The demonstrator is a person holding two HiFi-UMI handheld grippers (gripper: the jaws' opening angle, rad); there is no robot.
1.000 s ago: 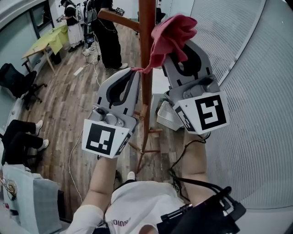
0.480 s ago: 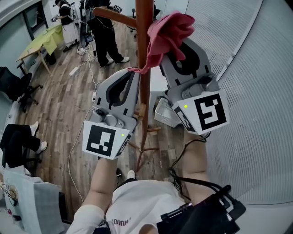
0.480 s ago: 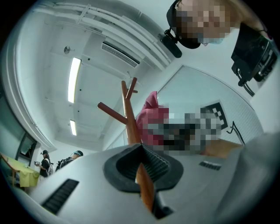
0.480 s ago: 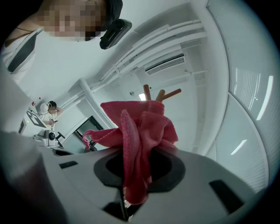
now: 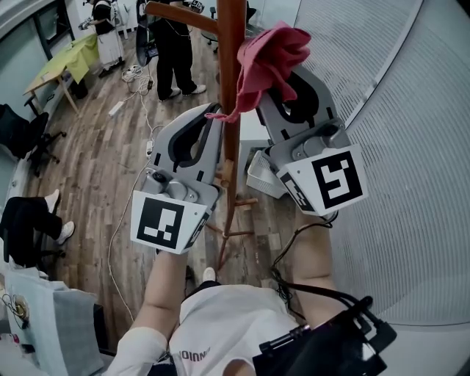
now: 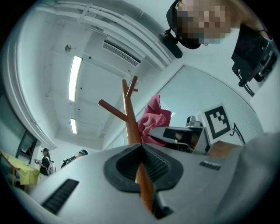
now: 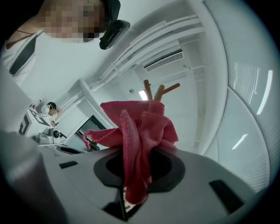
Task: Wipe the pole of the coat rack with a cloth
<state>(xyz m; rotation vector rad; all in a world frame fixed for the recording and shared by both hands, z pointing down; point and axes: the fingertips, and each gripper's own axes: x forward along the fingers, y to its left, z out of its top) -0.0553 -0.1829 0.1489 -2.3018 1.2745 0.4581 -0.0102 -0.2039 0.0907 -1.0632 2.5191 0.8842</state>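
Observation:
The brown wooden coat rack pole (image 5: 230, 73) rises up the middle of the head view. A pink cloth (image 5: 272, 55) is bunched against the pole's right side, and one corner hangs across the pole's front. My right gripper (image 5: 283, 70) is shut on that cloth, its fingertips buried in the folds (image 7: 140, 144). My left gripper (image 5: 215, 121) is shut, holds nothing and sits close against the pole's left side. The pole (image 6: 130, 118) shows through the gap behind its jaws. Whether it touches the pole I cannot tell.
A rack arm (image 5: 180, 15) sticks out to the upper left. Near the rack's base stands a white basket (image 5: 261, 172). People (image 5: 172, 44) stand at the back left by a green table (image 5: 62, 66). A ribbed white wall (image 5: 411, 147) runs close on the right.
Both grippers and the cloth stay almost where they were against the pole. The head view has drifted a little, so the floor and the people behind have shifted.

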